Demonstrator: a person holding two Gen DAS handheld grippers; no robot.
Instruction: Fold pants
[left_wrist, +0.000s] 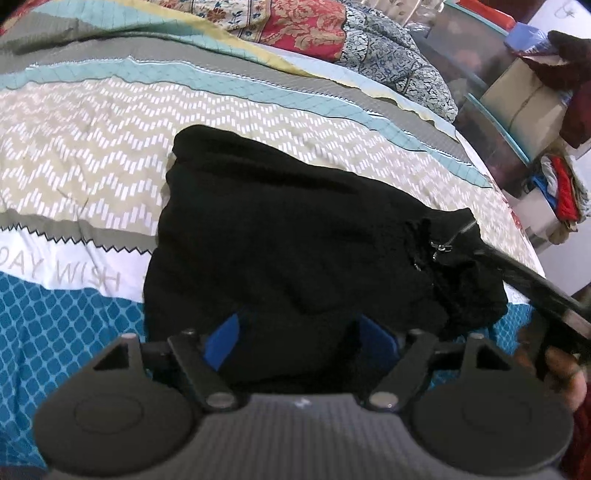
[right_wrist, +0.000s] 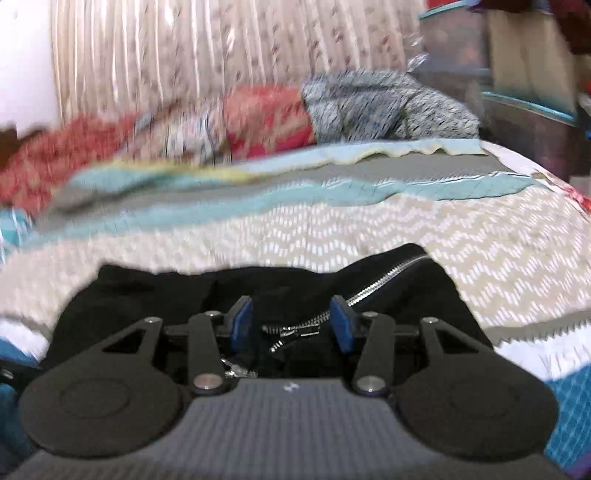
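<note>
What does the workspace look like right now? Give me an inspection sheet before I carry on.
Surface: bed with patterned bedspread, zigzag, teal and grey bands.
Job's things: black pants bunched on the bedspread, zipper exposed, not yet neatly folded.
Clutter: red and blue floral quilts heaped at the far edge.
Grippers: left claw open, pants fabric between its pads; right claw open over the zipper area, pads not pressing.
Cables: nothing seen.
Surroundings: curtain behind the bed; shelves with a box and folded clothes beside it.
</note>
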